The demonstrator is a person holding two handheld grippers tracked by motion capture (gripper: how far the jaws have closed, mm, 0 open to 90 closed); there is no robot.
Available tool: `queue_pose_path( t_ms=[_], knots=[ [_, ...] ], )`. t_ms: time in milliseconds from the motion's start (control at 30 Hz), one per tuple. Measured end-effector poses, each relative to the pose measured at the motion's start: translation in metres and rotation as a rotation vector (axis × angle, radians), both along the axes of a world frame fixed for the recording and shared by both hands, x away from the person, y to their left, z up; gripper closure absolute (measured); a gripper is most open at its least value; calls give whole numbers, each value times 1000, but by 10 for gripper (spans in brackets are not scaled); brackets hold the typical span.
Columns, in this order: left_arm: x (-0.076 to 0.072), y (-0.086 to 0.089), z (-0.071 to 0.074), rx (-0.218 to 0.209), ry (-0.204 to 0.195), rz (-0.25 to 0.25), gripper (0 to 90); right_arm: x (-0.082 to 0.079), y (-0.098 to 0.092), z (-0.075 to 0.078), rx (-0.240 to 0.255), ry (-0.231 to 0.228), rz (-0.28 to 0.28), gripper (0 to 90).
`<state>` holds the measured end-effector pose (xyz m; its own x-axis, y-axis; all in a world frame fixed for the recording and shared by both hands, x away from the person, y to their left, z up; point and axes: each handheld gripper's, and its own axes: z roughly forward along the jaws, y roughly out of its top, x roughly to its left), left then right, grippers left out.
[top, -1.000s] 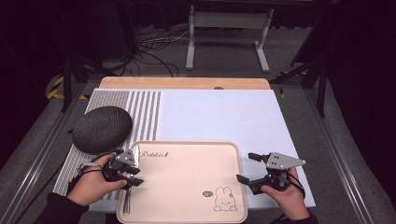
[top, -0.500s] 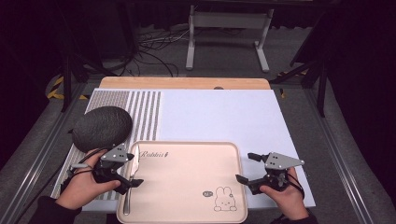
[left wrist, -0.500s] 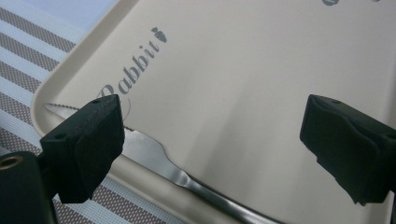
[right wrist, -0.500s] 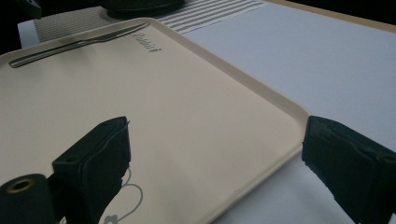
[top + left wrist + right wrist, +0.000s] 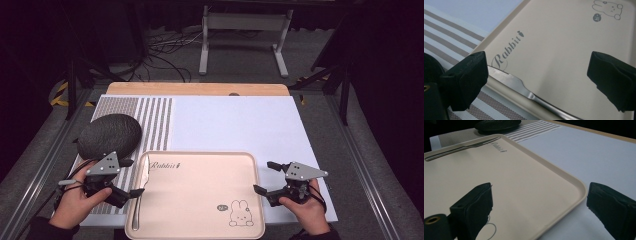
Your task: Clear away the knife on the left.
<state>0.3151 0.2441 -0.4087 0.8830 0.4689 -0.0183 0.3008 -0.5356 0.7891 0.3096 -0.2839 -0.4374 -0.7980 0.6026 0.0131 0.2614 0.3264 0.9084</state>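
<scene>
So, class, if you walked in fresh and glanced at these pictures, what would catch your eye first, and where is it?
Probably the beige tray with its rabbit drawing, at the near middle of the table. A butter knife lies along its left edge. A dark oval object sits on the striped mat at the left, and an open gripper flanks the tray on each side: left gripper, right gripper.

Dark room all round — light falls mainly on the table [image 5: 235, 120], centre frame, topped white with a wooden strip along its far edge. Grey floor [image 5: 240, 65] beyond; at upper centre a grey metal stand [image 5: 245, 30], tangled black cables [image 5: 165, 55] to its left.
</scene>
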Motion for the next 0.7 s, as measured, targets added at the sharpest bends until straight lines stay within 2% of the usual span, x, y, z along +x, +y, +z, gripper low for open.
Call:
queue_pose_path(
  t_ms=[133,300,433,467,500,600,700],
  knots=[
    [-3,10,-4,-49,-31,17,44,0,-1,1,13,-9,-9,54],
    [-8,25,-14,-96,-44,55,45,0,-3,1,29,-19,-18,38],
    [-11,35,-21,-145,-70,71,44,0,-4,2,45,-30,-20,33],
    [-12,39,-25,-170,-81,75,44,0,-4,2,45,-31,-22,33],
    [-12,39,-25,-170,-81,75,43,0,-4,2,45,-31,-22,33],
    [-13,45,-33,-213,-80,87,40,0,-4,1,49,-32,-21,31],
    [-15,51,-39,-229,-94,97,39,0,-5,1,50,-36,-25,29]
  ],
)
